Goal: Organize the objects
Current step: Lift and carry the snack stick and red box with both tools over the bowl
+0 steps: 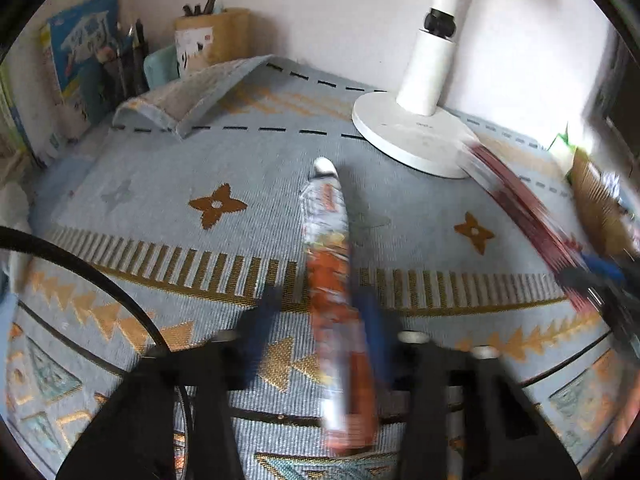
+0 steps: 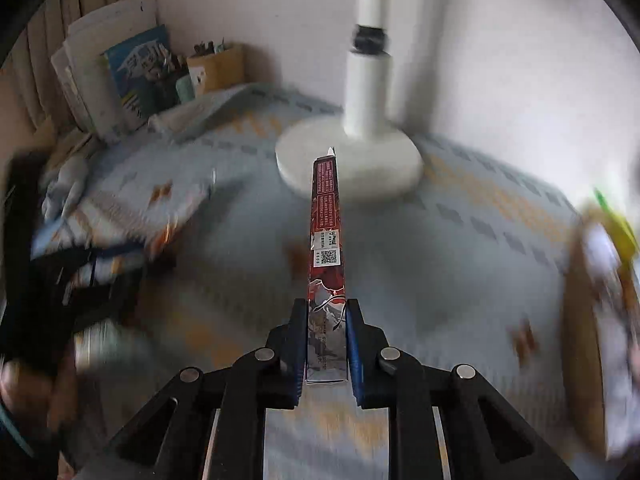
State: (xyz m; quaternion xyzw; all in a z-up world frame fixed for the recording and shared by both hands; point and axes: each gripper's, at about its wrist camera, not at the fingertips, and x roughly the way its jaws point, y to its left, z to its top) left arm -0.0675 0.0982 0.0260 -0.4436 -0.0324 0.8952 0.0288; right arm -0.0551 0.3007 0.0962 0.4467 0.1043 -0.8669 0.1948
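Observation:
In the left wrist view an orange and white tube (image 1: 330, 264) with a white cap lies lengthwise between the blue pads of my left gripper (image 1: 316, 320). The right pad is against it; the left pad (image 1: 264, 320) stands a little apart, with cloth showing in the gap. Both are blurred. My right gripper (image 2: 327, 336) is shut on the near end of a long slim dark red box (image 2: 326, 240) with a QR label, which points at the lamp base. In the left wrist view that box (image 1: 520, 208) is a red streak at the right, with the right gripper (image 1: 600, 276) blurred.
A patterned blue cloth (image 1: 160, 208) covers the table, its back edge folded up. A white lamp base (image 1: 404, 132) stands at the back. A wooden pen holder (image 1: 212, 40) and books (image 1: 80, 60) fill the back left corner. A brown box (image 2: 588, 320) with items sits at the right.

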